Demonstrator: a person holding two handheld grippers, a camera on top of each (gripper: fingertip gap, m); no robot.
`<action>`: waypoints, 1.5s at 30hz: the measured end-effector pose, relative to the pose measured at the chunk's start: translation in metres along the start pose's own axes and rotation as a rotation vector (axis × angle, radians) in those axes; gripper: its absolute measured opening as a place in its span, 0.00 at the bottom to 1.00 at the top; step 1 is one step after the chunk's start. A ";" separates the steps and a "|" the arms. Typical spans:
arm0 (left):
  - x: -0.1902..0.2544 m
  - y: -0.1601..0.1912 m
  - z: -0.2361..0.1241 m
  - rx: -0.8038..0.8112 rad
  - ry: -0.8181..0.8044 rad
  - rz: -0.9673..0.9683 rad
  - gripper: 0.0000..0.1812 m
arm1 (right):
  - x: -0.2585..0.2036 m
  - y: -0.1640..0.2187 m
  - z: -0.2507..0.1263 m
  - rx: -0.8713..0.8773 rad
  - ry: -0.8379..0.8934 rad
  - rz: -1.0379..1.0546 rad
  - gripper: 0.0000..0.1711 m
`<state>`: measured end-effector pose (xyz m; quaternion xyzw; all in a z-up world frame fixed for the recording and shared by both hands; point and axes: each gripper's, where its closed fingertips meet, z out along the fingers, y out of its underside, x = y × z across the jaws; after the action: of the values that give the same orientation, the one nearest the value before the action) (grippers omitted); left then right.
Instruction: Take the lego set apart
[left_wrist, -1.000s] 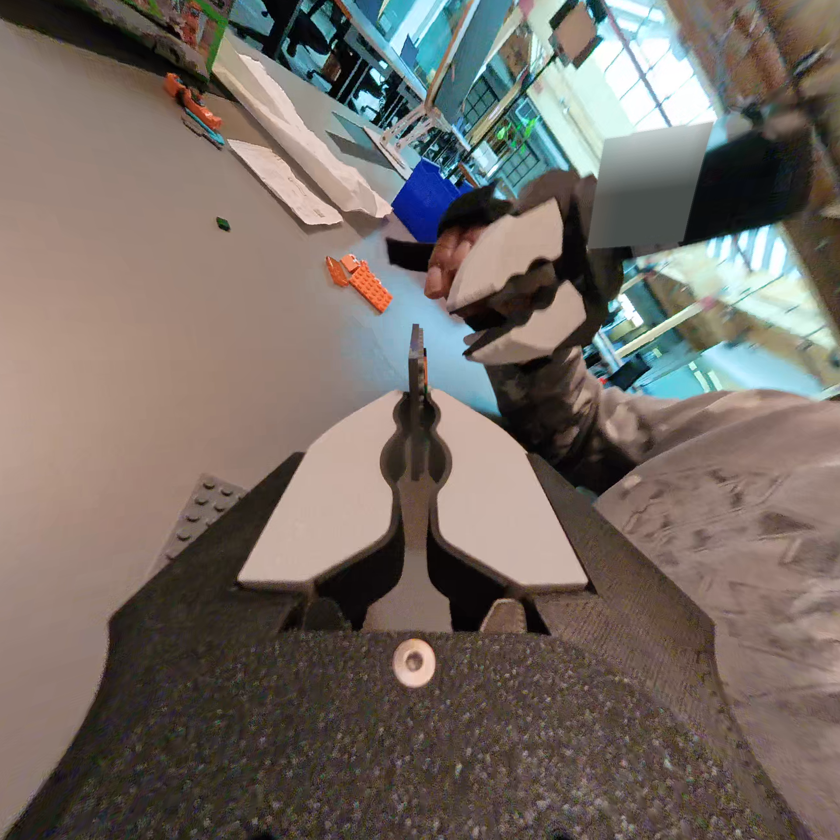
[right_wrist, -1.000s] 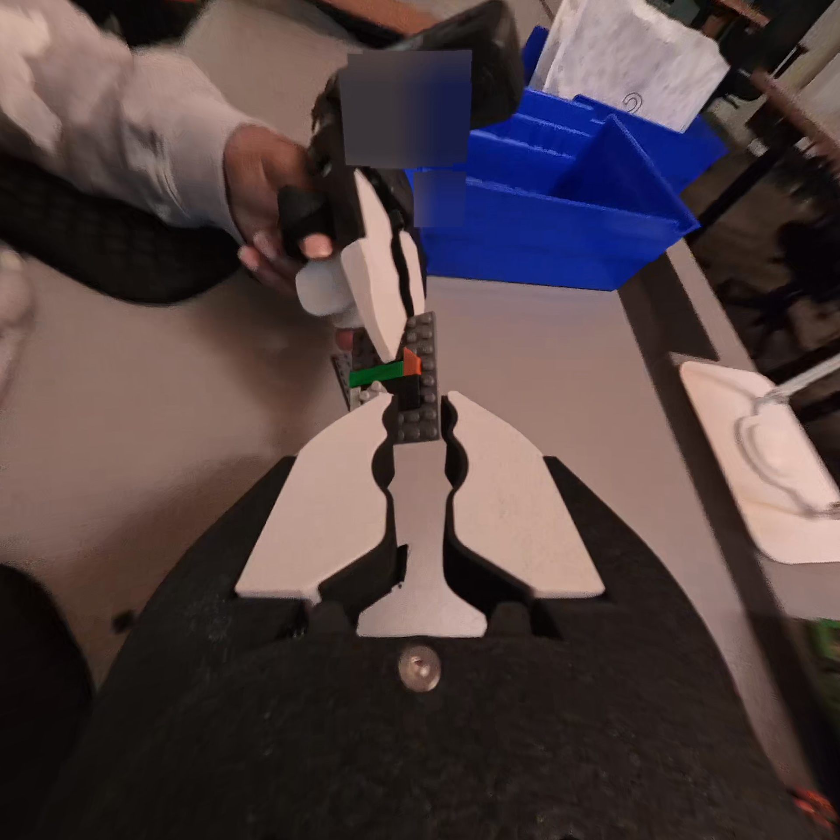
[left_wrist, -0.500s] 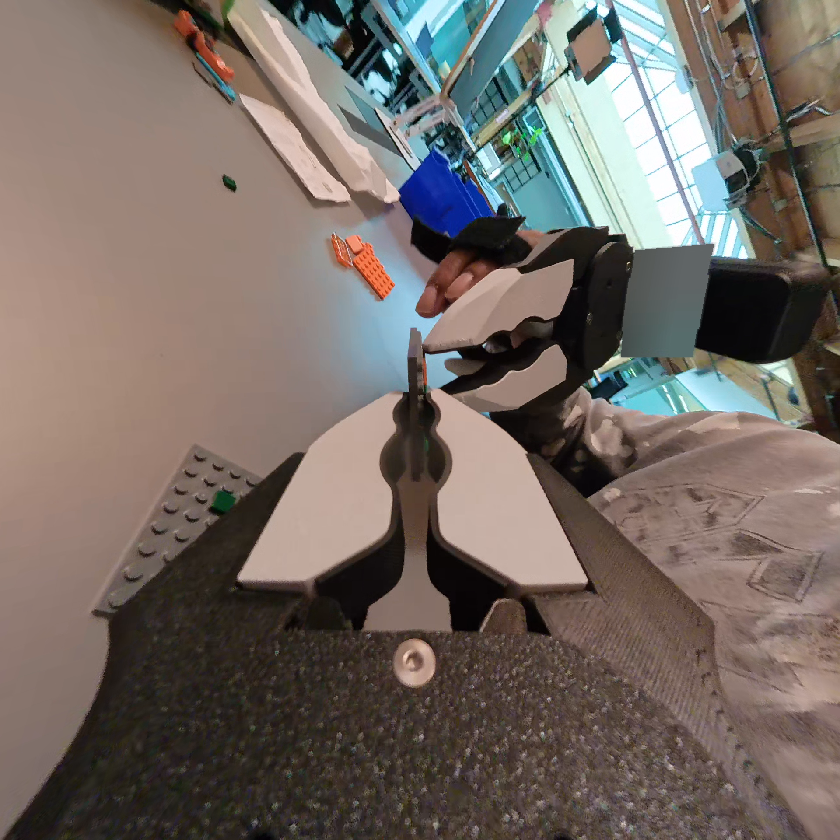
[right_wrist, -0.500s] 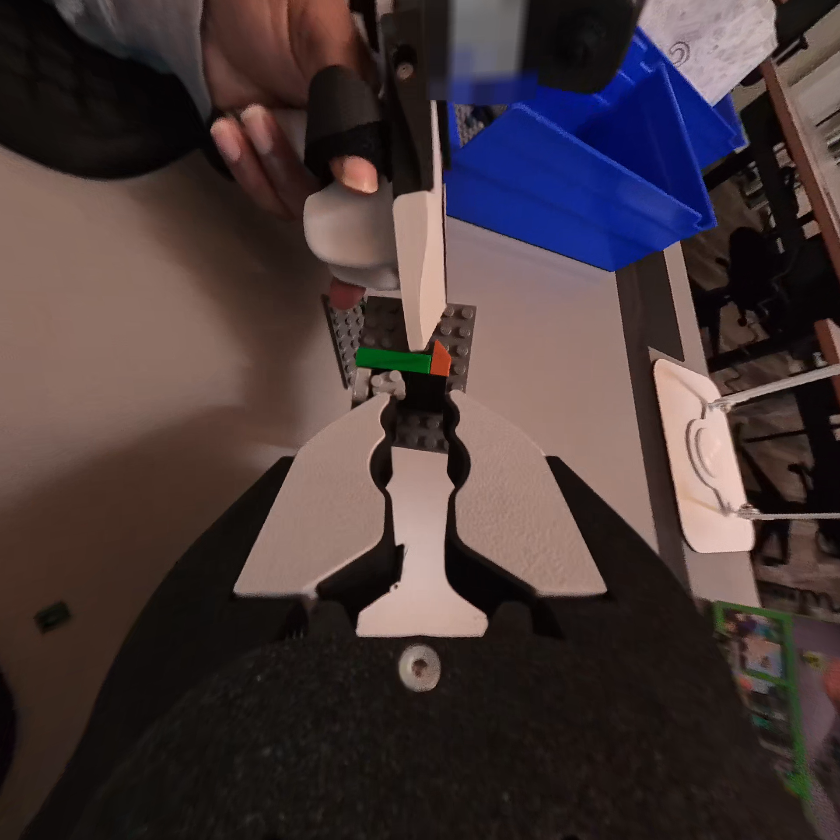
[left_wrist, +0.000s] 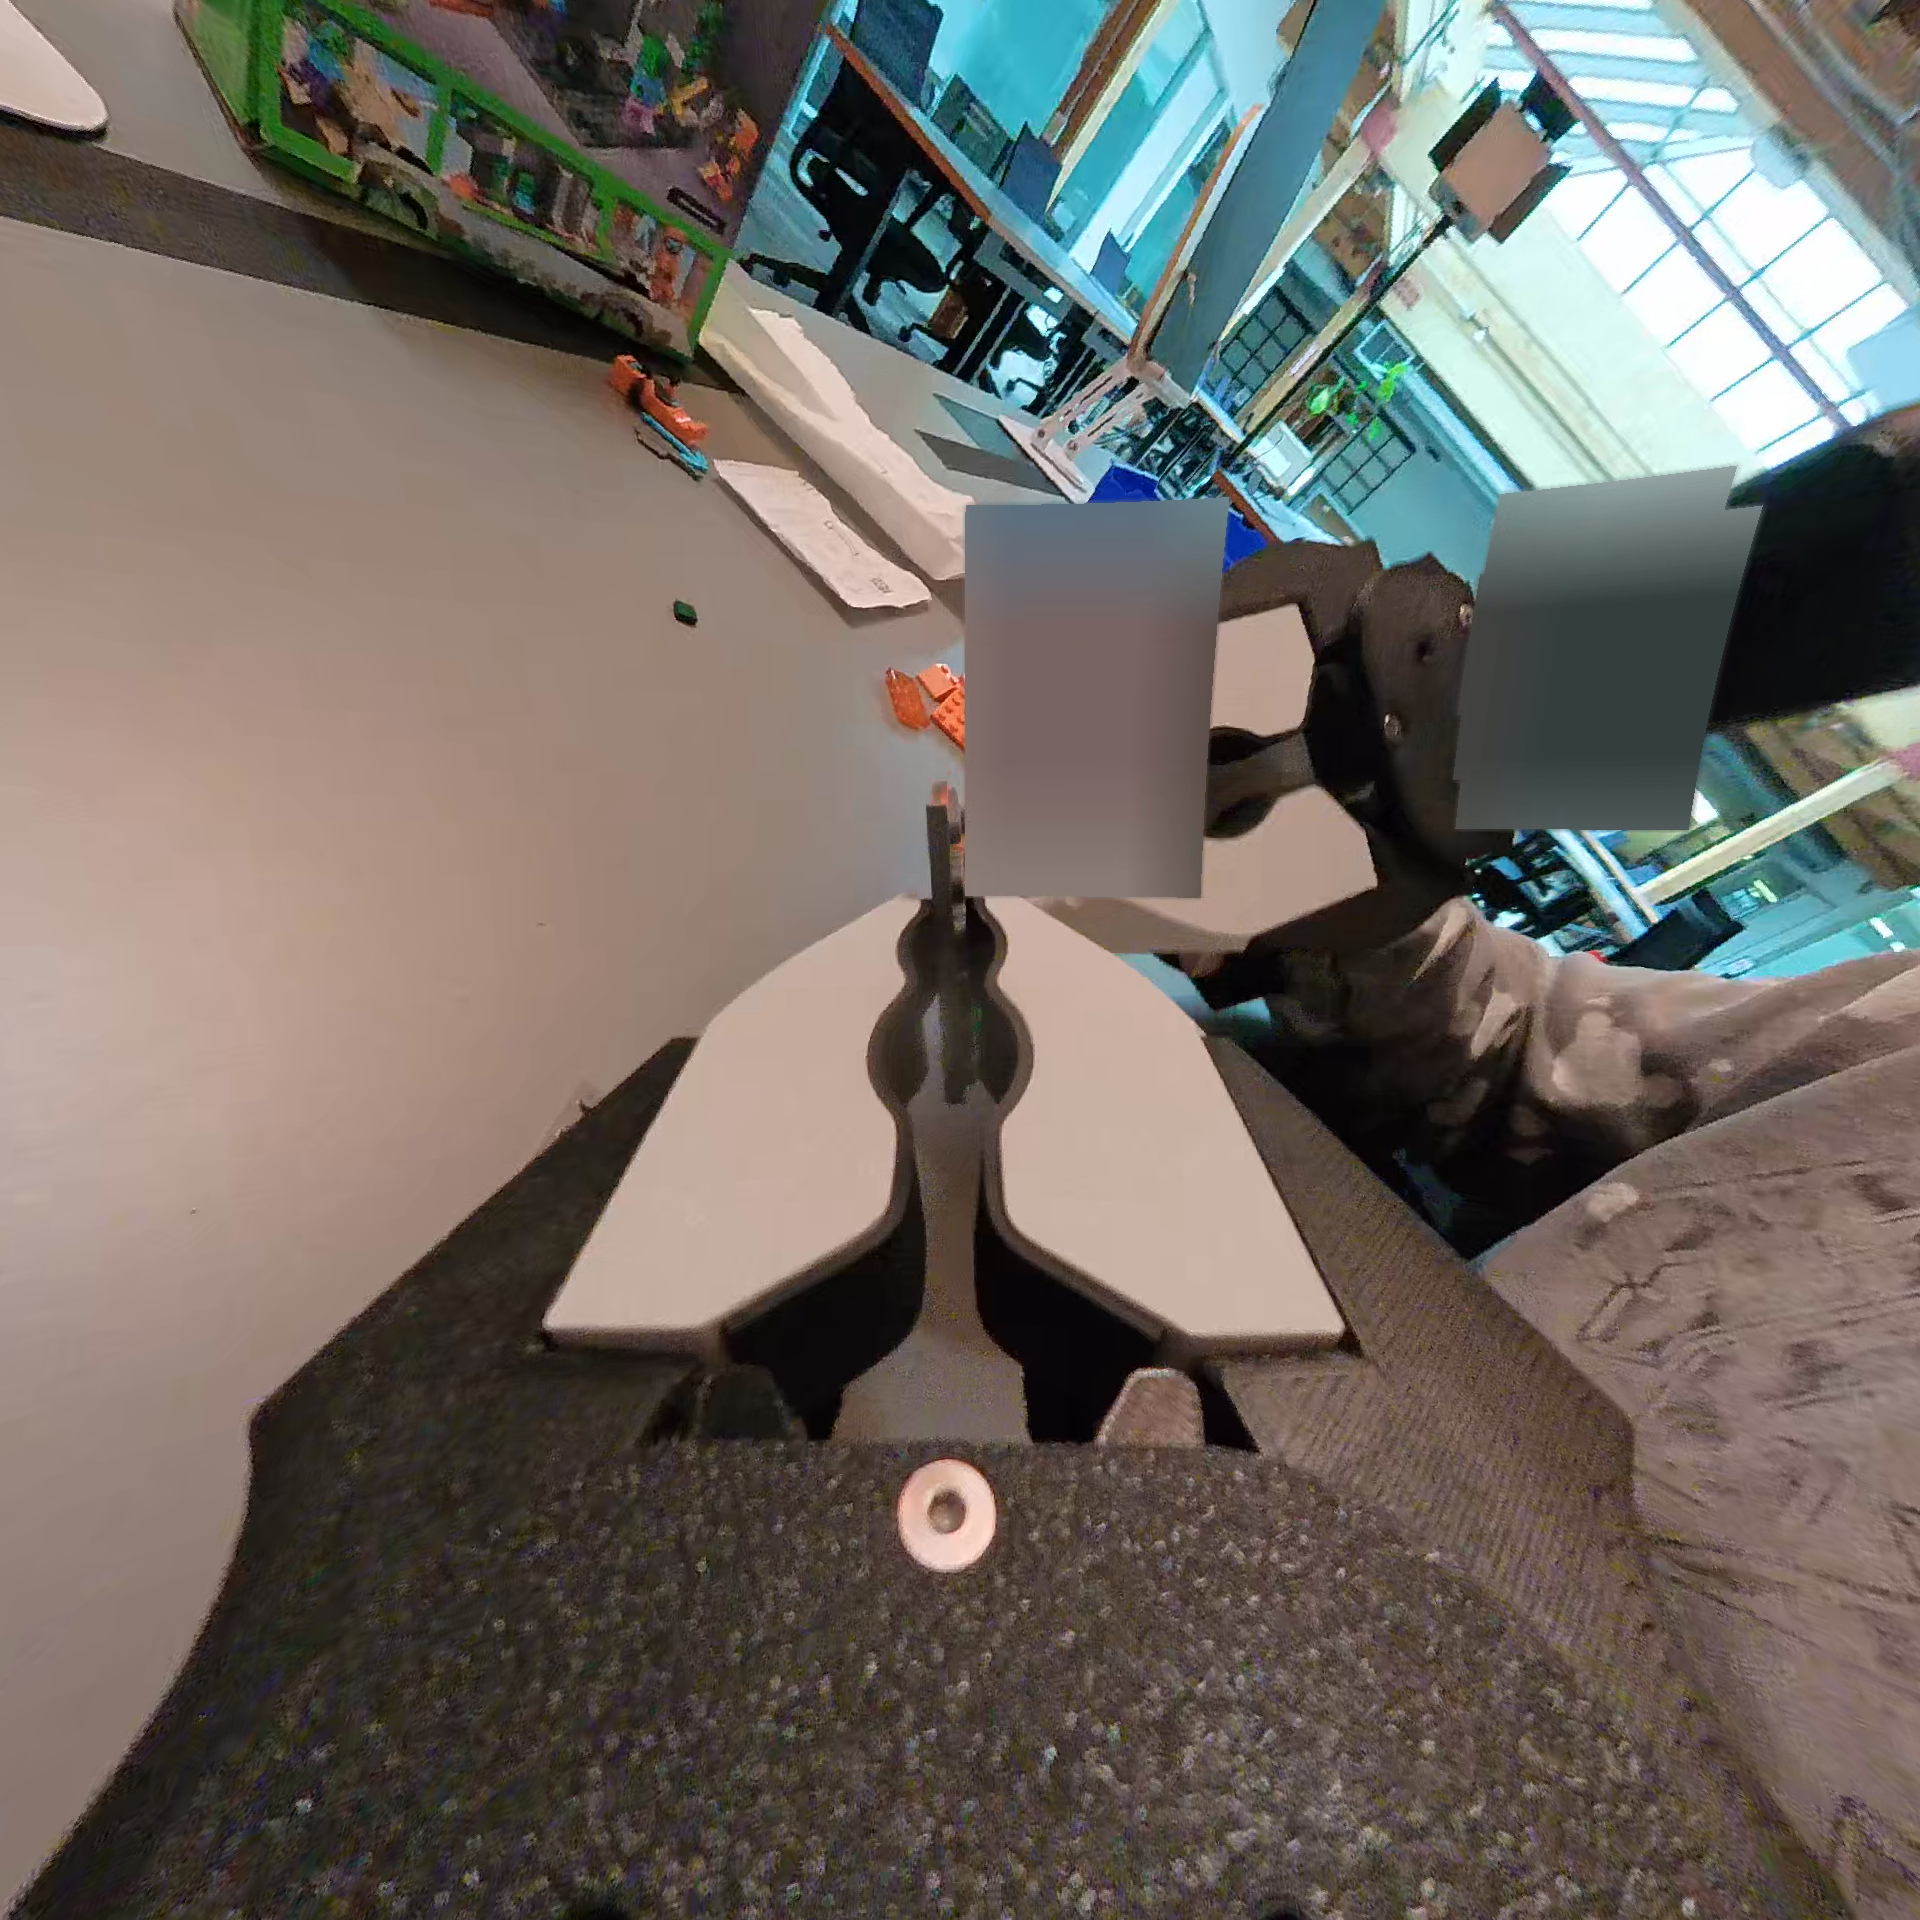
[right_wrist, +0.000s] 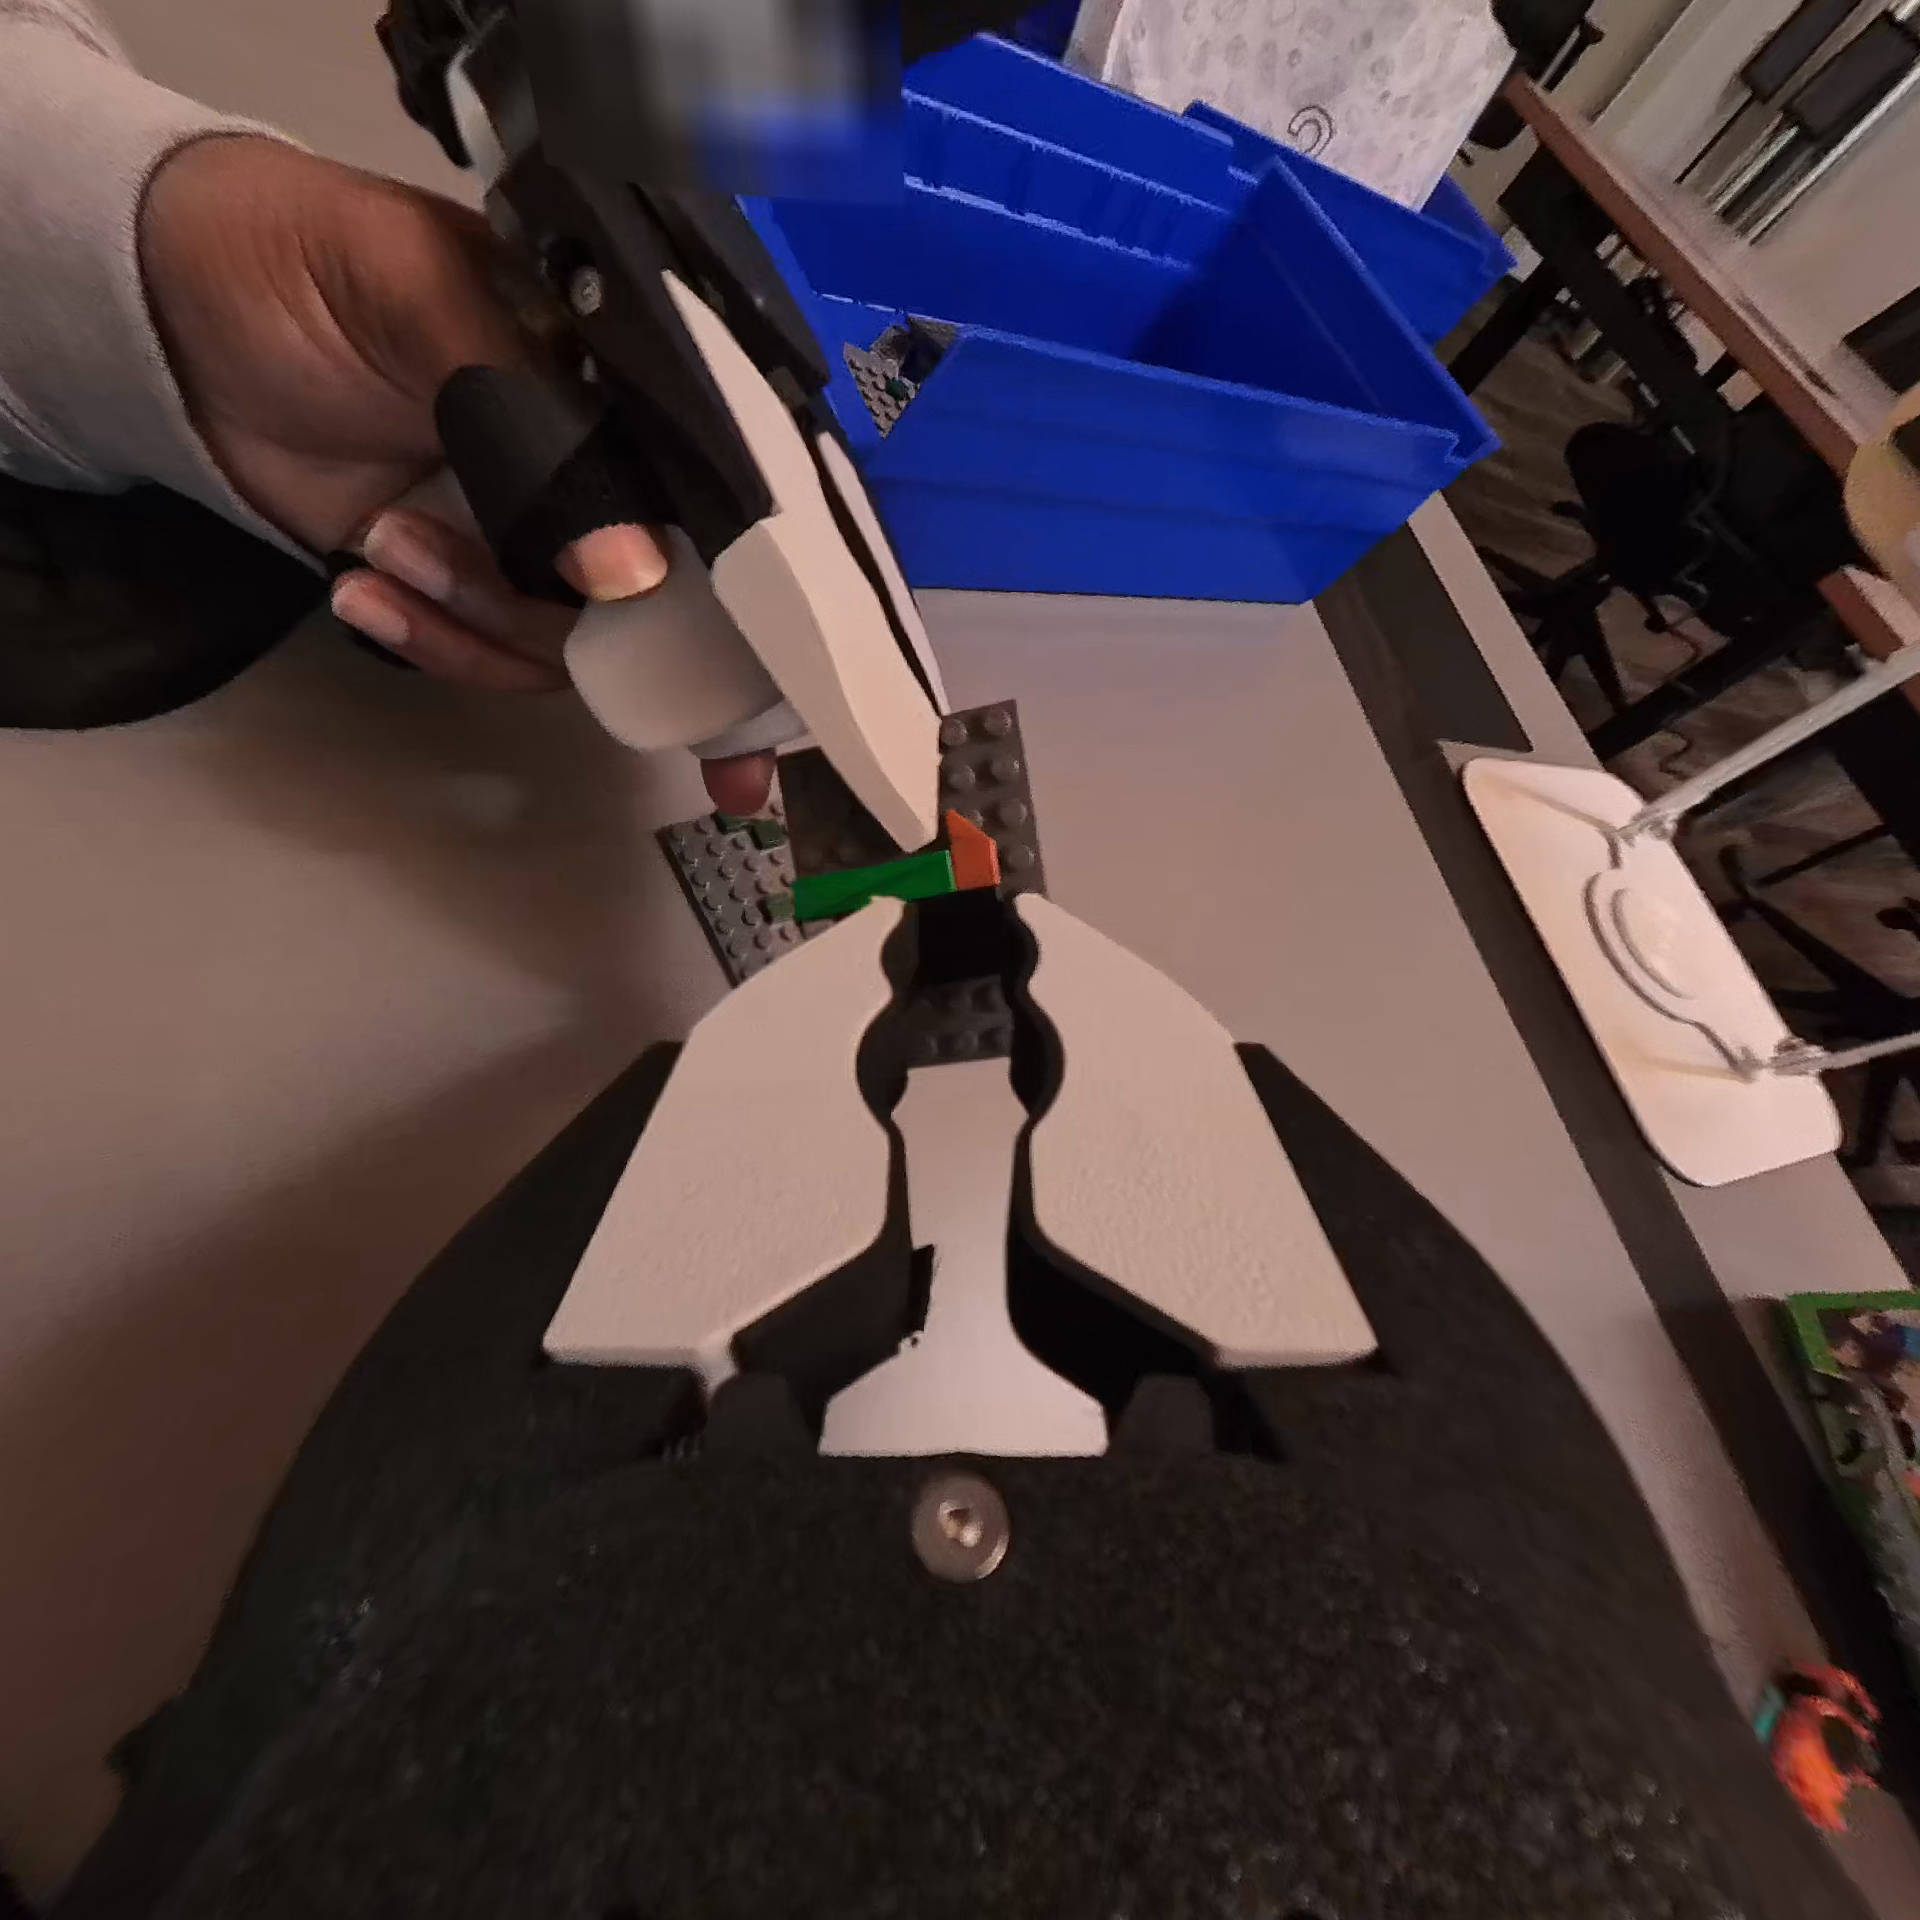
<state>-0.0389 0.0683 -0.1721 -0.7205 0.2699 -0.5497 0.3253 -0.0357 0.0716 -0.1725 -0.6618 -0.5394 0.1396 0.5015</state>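
Note:
My left gripper is shut on a thin dark grey lego plate, seen edge-on and held above the table. In the right wrist view the same plate shows face-on, carrying a green bar, an orange slope piece and a black piece. The left gripper comes in from the upper left, pinching the plate just above the green bar. My right gripper is open by a narrow gap around the plate's lower end. Its black body shows in the left wrist view, tips hidden by a blur patch.
A grey baseplate with small green pieces lies on the table behind. Blue bins stand at the back, and a white stand base sits past the table's right edge. Loose orange pieces, papers and a green box lie farther off. My left and right fingertips are right by each other.
The left gripper has tilted over with the plate, and the right gripper has come closer, so the plate's lower end now sits between its fingers. Both jaw gaps look unchanged.

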 end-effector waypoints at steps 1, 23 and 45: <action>0.000 0.001 0.001 -0.003 -0.010 0.010 0.03 | 0.000 0.001 -0.001 0.010 -0.025 0.034 0.07; 0.005 -0.011 0.002 0.042 -0.124 0.158 0.03 | 0.010 -0.015 -0.003 0.052 0.156 -0.142 0.12; 0.004 -0.007 0.003 0.000 -0.243 0.316 0.03 | 0.006 -0.013 -0.003 0.016 0.213 -0.347 0.02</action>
<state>-0.0345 0.0706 -0.1651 -0.7303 0.3382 -0.4008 0.4378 -0.0387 0.0745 -0.1584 -0.5658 -0.5882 -0.0156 0.5776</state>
